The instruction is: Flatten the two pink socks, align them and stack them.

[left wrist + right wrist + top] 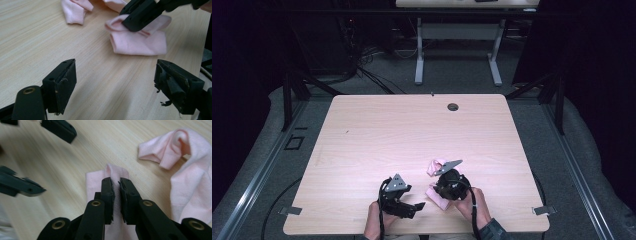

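Note:
Two pale pink socks lie near the front edge of the wooden table (402, 130). One pink sock (96, 182) (140, 42) (437, 198) is flat and folded, and my right gripper (117, 187) (439, 192) is shut on a raised pinch of its fabric. The other pink sock (190, 177) (75, 10) (436, 166) lies crumpled just beyond, untouched. My left gripper (115, 82) (417, 207) hovers low over the bare wood a short way left of the folded sock. It points at the sock, jaws wide apart, nothing between them.
A round cable hole (453, 106) sits near the table's far edge. Beyond the table stand a white-legged desk (457, 35) and cables on the floor (362, 65). Black frame posts (287, 95) flank the table's far corners.

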Demonstrator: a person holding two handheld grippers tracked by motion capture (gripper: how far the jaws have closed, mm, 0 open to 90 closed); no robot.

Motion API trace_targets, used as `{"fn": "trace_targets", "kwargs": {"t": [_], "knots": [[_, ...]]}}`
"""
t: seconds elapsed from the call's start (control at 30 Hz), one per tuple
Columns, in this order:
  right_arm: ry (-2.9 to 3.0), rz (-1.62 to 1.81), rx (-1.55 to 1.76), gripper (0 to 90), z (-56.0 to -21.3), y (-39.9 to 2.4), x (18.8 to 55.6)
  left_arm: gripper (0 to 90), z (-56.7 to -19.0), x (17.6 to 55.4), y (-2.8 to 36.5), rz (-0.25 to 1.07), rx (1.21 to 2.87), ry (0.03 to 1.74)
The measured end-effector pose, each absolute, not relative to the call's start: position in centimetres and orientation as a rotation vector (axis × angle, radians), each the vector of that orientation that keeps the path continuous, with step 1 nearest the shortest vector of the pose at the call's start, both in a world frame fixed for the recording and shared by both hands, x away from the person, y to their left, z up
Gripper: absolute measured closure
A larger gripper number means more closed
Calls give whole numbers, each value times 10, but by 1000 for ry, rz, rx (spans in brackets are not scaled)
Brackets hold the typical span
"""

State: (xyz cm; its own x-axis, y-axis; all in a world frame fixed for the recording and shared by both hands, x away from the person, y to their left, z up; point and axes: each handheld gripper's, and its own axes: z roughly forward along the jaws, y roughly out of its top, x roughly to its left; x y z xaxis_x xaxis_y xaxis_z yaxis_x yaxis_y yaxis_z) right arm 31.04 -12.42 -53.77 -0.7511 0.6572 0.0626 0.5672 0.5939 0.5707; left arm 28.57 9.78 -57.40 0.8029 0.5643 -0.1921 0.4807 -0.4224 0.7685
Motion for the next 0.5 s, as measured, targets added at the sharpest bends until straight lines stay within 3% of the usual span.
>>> {"fn": "trace_targets", "kwargs": {"t": [0.2, 0.3, 0.43, 0.5], "knots": [[2648, 1104, 1102, 815, -528, -145, 310, 220, -572, 290, 89, 100, 2066, 745], [2633, 1142, 1106, 814, -527, -148, 309, 288, -569, 294, 83, 59, 2027, 743], [2635, 1188, 1107, 814, -529, -147, 307, 482, -567, 300, 75, 3, 1988, 731], [2632, 1203, 1105, 814, -531, -146, 307, 660, -567, 302, 71, -3, 1992, 738]]}}
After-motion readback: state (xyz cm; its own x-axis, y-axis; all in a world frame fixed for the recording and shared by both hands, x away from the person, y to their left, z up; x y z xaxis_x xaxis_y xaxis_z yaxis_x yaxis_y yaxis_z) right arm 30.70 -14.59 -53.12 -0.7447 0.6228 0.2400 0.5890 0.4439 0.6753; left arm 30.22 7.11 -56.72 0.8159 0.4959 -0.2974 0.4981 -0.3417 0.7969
